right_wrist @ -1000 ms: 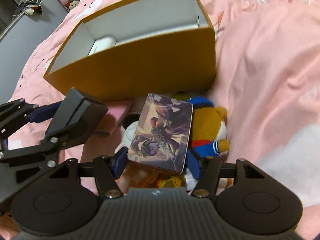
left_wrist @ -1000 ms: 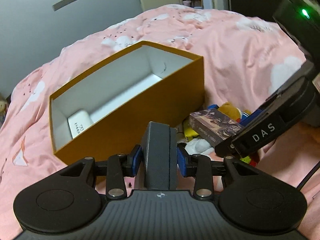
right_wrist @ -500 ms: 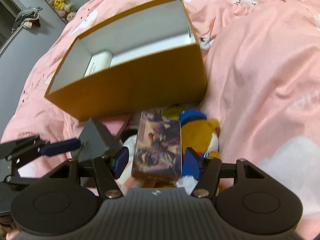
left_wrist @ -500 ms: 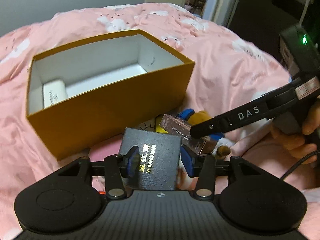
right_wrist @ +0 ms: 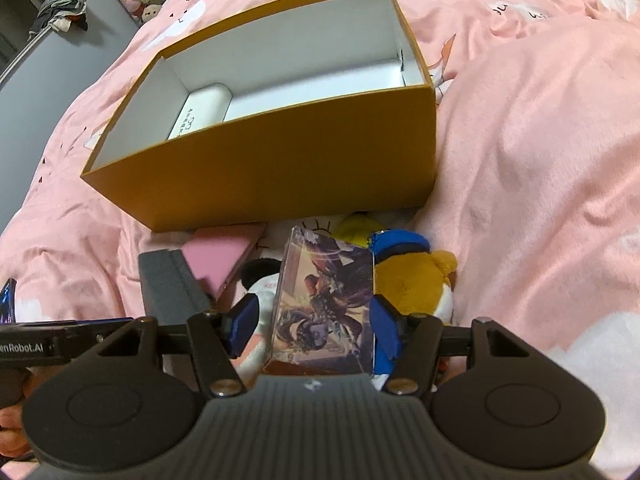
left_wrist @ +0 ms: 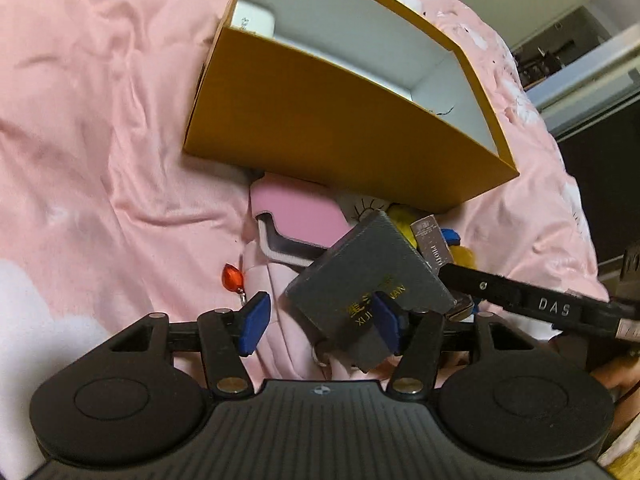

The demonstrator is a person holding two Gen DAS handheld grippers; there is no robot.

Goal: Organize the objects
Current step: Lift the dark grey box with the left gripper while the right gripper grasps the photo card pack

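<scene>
An open orange box [left_wrist: 340, 120] [right_wrist: 280, 160] with a white inside lies on the pink bedcover; a white case [right_wrist: 200, 114] sits in its left end. My left gripper [left_wrist: 320, 320] is open; the dark grey gift box [left_wrist: 368, 276] rests tilted against its right finger, off the left pad. In the right wrist view the grey box [right_wrist: 172, 284] stands at the left. My right gripper [right_wrist: 310, 328] is open around the illustrated card box [right_wrist: 324, 300]; there is a gap at its left pad.
In front of the orange box lie a pink case [left_wrist: 296, 216] [right_wrist: 216, 260], a yellow plush with a blue cap [right_wrist: 412, 276], a white plush and a red bead charm [left_wrist: 233, 278]. The right gripper's arm [left_wrist: 540, 304] crosses the left wrist view.
My left gripper has opened and rolled; the grey box has slipped to its right finger. My right gripper has opened off the card box, which now stands more upright.
</scene>
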